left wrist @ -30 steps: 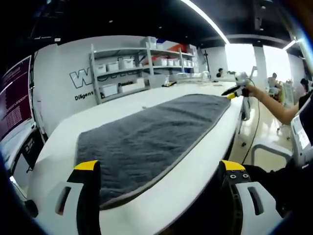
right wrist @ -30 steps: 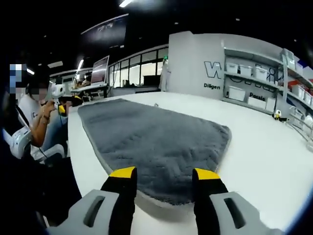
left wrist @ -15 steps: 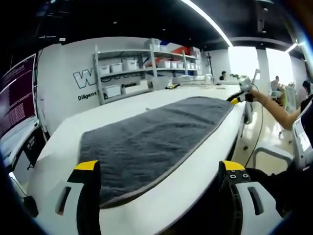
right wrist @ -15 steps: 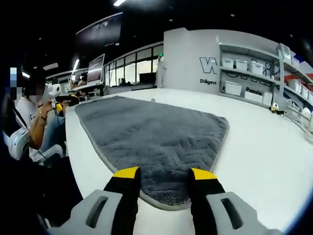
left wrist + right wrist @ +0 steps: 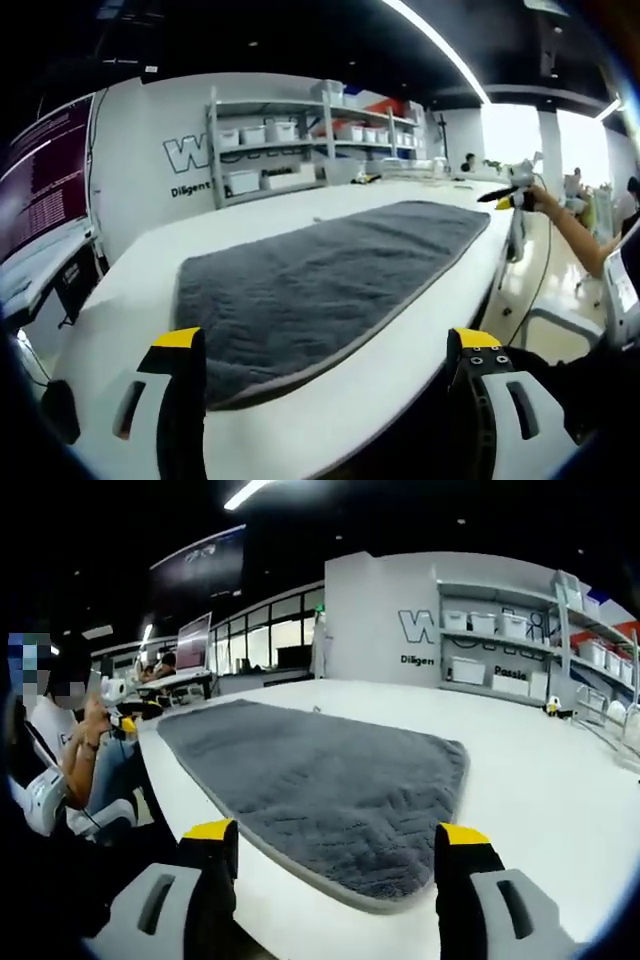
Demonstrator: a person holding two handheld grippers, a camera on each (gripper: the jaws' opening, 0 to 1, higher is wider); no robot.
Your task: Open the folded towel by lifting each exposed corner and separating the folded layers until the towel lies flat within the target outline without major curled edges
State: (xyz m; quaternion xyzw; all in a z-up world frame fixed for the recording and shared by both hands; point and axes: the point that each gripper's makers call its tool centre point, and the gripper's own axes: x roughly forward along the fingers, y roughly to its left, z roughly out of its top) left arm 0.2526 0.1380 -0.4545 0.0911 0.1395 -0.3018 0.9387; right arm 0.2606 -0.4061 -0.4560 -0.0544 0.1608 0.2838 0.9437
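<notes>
Right gripper (image 5: 335, 845) jaws spread wider since 0.5 s ago; left gripper (image 5: 325, 345) open too. Towel (image 5: 320, 780) corner lies lower centre, between right jaws, long axis running upper left.

A grey wall (image 5: 130, 175) with large white lettering stands behind a metal shelf rack (image 5: 300, 135) loaded with white bins. A long ceiling light strip (image 5: 435, 50) runs under a dark ceiling, bright windows (image 5: 560, 135) glow beyond, and a dark screen (image 5: 45, 180) hangs nearby.

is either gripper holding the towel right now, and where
Nothing is held. The left gripper and right gripper are both open, jaws spread wide at the towel's near edge.
</notes>
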